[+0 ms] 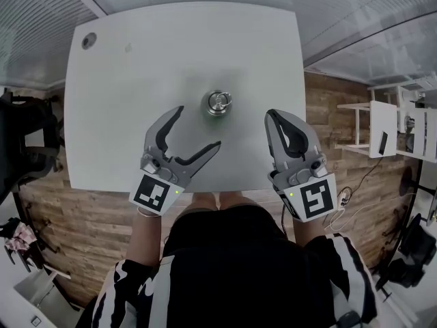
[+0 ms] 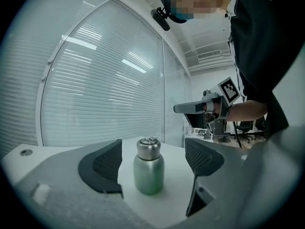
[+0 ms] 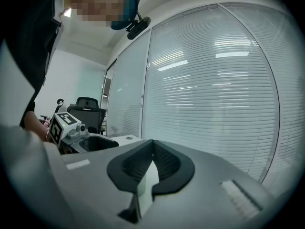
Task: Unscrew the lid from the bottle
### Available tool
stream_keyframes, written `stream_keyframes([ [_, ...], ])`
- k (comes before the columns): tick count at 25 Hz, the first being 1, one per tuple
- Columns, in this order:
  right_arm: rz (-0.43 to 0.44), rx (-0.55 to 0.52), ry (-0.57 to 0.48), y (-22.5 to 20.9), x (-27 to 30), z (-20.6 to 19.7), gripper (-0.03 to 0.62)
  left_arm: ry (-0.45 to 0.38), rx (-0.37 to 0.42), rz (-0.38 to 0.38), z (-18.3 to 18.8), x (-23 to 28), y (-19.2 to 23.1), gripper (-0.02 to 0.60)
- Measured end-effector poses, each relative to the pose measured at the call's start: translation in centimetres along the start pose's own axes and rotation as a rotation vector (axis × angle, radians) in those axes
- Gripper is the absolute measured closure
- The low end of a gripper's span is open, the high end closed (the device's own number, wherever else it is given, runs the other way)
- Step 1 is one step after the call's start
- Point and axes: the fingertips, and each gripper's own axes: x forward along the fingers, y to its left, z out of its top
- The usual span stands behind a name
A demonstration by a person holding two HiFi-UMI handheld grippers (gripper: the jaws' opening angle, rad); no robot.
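In the head view a white table (image 1: 123, 115) fills the upper middle. The bottle (image 1: 219, 104) stands upright near the table's centre and is seen from straight above, with its silver lid (image 1: 218, 101) on top. The left gripper (image 1: 199, 126) hovers over the near part of the table, its jaws spread wide. The bottle is just ahead of its opening and a little to the right, clear of both jaws. The right gripper (image 1: 272, 114) is to the right of the bottle and apart from it, its jaws pressed together with nothing between them. The person's black-and-white striped sleeves (image 1: 348, 265) show at the bottom edge, and a round grommet (image 1: 89, 41) sits at the table's far left corner. In the left gripper view the two dark pads (image 2: 102, 168) stand well apart. The green bottle (image 2: 148, 173) stands on the table in the gap between them, and neither pad touches it. The lid (image 2: 148, 147) is seated on the bottle's neck. Beyond it the right gripper (image 2: 177, 109) is held level in the air, in front of window blinds (image 2: 95, 89). In the right gripper view the pads meet at their tips (image 3: 153, 143) and grip nothing. A pale strip shows through the narrow slot below them, but I cannot tell what it is. The left gripper (image 3: 102, 143) shows at the left, and an office chair (image 3: 88, 105) stands behind it.
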Motion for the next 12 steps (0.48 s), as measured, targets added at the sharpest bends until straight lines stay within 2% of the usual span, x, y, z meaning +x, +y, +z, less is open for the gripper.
stream_keyframes([
  [12, -0.033, 0.004, 0.014, -0.6, 0.0, -0.3, 0.593, 0.055, 0.027, -0.013, -2.5, 2.6, 0.4, 0.169],
])
